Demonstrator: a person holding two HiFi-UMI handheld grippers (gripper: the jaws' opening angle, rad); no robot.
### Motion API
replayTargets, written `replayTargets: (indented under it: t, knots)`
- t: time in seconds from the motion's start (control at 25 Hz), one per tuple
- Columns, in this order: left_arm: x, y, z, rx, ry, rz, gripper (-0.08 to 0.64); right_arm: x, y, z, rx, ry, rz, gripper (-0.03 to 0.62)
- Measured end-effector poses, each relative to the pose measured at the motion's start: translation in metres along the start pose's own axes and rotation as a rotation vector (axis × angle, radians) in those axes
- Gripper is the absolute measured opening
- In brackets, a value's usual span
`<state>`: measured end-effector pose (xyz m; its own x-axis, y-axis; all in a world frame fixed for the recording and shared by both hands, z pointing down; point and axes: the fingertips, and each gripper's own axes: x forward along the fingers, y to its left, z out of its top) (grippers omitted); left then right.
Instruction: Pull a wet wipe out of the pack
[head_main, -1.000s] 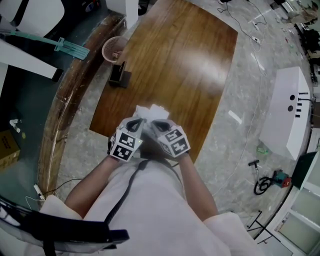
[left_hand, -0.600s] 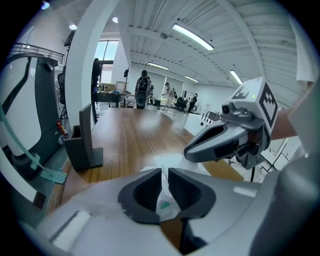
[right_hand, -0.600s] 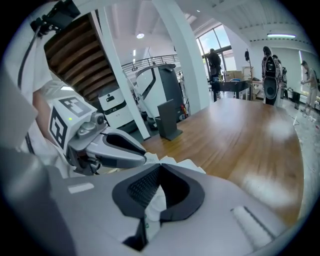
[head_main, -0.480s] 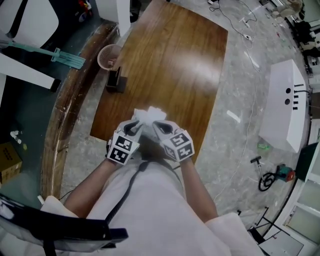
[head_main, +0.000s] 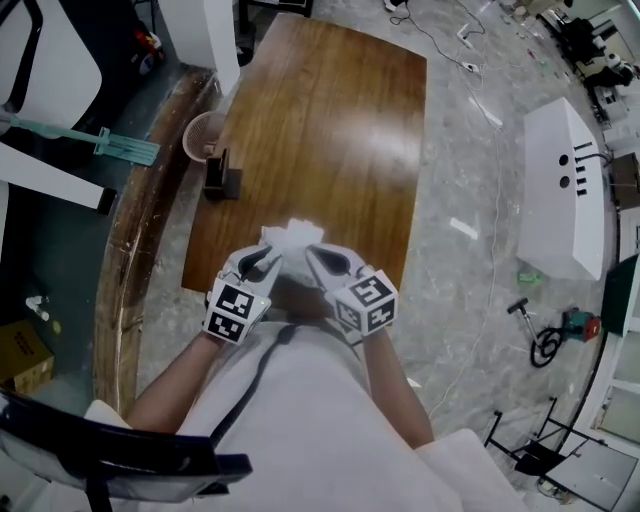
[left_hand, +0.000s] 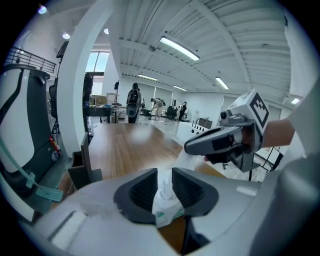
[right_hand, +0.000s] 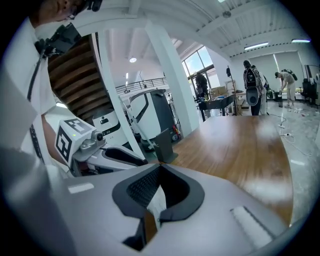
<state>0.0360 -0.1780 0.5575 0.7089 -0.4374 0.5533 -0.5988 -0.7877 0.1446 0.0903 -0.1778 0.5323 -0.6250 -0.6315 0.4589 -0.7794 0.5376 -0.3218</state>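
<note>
Wet wipe (right_hand: 154, 199): a thin white sheet caught in the right gripper (right_hand: 159, 172). That gripper's jaws are together at the tips and clamped on the sheet, which hangs out of the pads toward the camera.

Pack (left_hand: 164, 201): white crumpled film with a little green print, sitting in the gap of the left gripper (left_hand: 165, 175). These jaws stand apart and are opening. The film fills most of the gap and lies along both dark pads. No firm pinch is visible.

Head view: pack and wipe read as one white crumpled mass. It sits between the two gripper tips, over the near edge of the wooden table (head_main: 330, 130) and close in front of the person's body. I cannot separate wipe from pack in this view. The two grippers are side by side with tips angled toward each other, left one on the left. Each marker cube is nearest the person.

Left gripper view: the right gripper shows at the right, tips pointing left, with white material trailing from them down toward the left jaws.

Surroundings:
- A small dark holder (head_main: 220, 180) stands at the table's left edge, far from the grippers.
- A pink mesh basket (head_main: 203, 135) sits just beyond the holder, off the table's left side.
- A white cabinet (head_main: 565, 190) stands on the floor well to the right.
</note>
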Motion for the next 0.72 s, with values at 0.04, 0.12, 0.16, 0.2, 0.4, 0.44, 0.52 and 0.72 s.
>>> replayTargets:
  t: [0.04,0.12,0.16,0.2,0.4,0.44,0.52,0.72]
  knots:
    - [-0.002,0.0,0.004,0.004,-0.01,-0.002,0.101,-0.003,0.002,0.003,-0.004,-0.013,-0.005,0.011]
    - [-0.004,-0.001,0.015,0.013,-0.031,-0.006,0.1,-0.008,0.005,0.008,-0.014,-0.036,-0.015,0.011]
    - [-0.006,-0.001,0.02,0.016,-0.039,-0.008,0.1,-0.012,0.006,0.011,-0.016,-0.047,-0.022,0.011]
    - [-0.008,-0.002,0.024,0.018,-0.043,-0.01,0.098,-0.016,0.007,0.013,-0.016,-0.061,-0.028,0.011]
    - [-0.014,-0.002,0.041,0.032,-0.067,-0.024,0.094,-0.037,0.014,0.037,-0.02,-0.158,-0.048,0.011]
    - [-0.015,-0.002,0.045,0.038,-0.075,-0.025,0.094,-0.041,0.016,0.043,-0.023,-0.181,-0.05,0.011]
    - [-0.019,-0.002,0.056,0.046,-0.097,-0.024,0.094,-0.051,0.019,0.055,-0.026,-0.225,-0.055,0.011]
    - [-0.03,-0.004,0.084,0.06,-0.156,-0.024,0.092,-0.073,0.025,0.086,-0.021,-0.335,-0.069,0.011]
